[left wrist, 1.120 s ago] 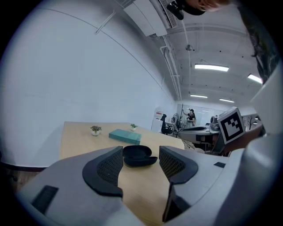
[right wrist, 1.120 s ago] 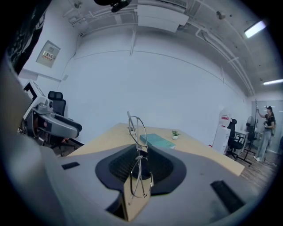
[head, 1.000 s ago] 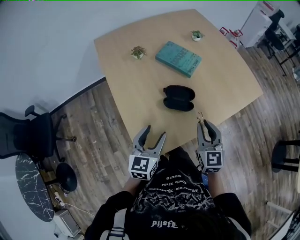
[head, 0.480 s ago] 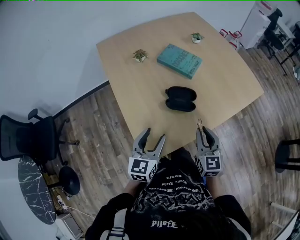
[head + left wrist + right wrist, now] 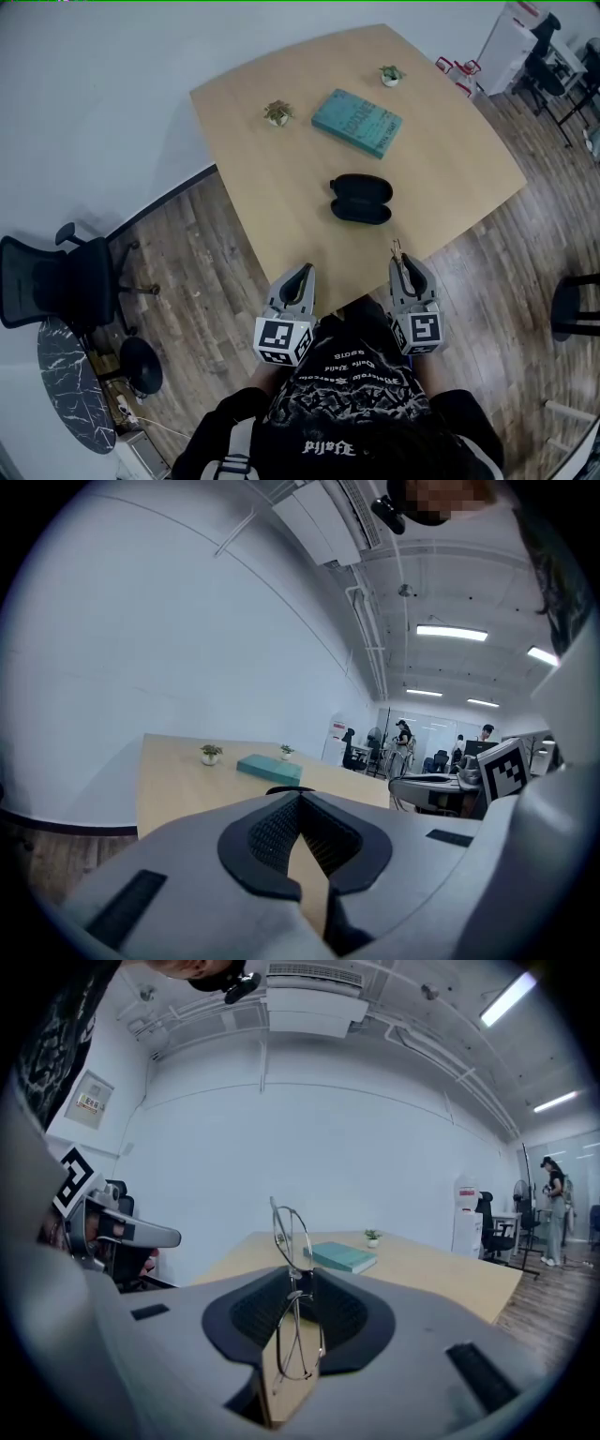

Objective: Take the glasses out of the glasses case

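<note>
At the near edge of the table [image 5: 281,187], clamped between the right gripper's [image 5: 405,265] pads: the glasses [image 5: 290,1239], standing edgewise, long axis upright, poking above the jaws. Already clear of the open glasses case [image 5: 360,198], lying farther in and slightly left, long axis left-right. Left gripper [image 5: 304,274] pressed together on nothing. Probably only a set-down left, nearest the right side.

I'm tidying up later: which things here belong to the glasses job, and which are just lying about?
Job: glasses, gripped in the right tongs; black glasses case.
Lying about: teal book; left potted plant; right potted plant.
</note>
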The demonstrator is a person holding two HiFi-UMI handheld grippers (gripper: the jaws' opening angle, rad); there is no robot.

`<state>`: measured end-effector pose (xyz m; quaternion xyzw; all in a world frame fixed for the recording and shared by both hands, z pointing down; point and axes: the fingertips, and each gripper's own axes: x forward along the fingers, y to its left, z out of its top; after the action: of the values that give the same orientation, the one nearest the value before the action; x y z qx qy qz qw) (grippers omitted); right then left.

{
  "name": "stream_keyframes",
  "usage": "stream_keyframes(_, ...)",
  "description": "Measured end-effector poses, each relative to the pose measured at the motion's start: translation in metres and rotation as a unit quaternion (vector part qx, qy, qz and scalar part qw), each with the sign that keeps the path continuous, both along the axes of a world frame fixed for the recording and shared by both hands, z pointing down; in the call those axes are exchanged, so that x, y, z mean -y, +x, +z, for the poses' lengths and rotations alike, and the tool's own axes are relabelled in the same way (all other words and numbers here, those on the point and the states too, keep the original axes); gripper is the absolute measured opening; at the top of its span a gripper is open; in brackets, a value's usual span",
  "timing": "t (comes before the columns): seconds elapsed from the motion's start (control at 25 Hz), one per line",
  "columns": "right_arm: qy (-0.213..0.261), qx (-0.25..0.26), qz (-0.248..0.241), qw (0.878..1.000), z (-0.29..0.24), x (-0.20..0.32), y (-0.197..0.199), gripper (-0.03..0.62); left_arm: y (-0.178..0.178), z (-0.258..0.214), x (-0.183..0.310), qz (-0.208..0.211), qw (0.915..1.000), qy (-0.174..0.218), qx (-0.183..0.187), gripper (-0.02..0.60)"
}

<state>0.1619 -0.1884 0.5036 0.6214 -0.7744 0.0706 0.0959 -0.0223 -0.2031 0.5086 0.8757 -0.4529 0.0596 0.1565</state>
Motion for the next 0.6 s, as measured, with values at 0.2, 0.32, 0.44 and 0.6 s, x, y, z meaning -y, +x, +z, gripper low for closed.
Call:
stream_keyframes(0.2, -0.006, -0.012, 0.000, 1.000, 0.0022, -0.0013, -0.0009, 0.086, -0.0012, 0.0015, -0.0008, 0.005, 0.9999, -0.008, -0.008, 0.003)
stream_keyframes(0.32, -0.007, -0.016, 0.003, 1.000, 0.0038, -0.0026, 0.0011, 0.085, -0.0012, 0.0039, -0.0017, 0.004, 0.9999, -0.008, -0.005, 0.003)
stream_keyframes(0.44, -0.007, -0.019, 0.006, 1.000, 0.0048, -0.0023, 0.0019, 0.086, -0.0014, 0.0051, -0.0003, 0.005, 1.0000, -0.007, -0.001, 0.003)
stream_keyframes(0.6, -0.004, -0.025, 0.007, 1.000, 0.0026, -0.0016, 0.0036, 0.084, 0.0019, 0.0032, 0.0018, 0.007, 1.0000, -0.002, 0.003, 0.003)
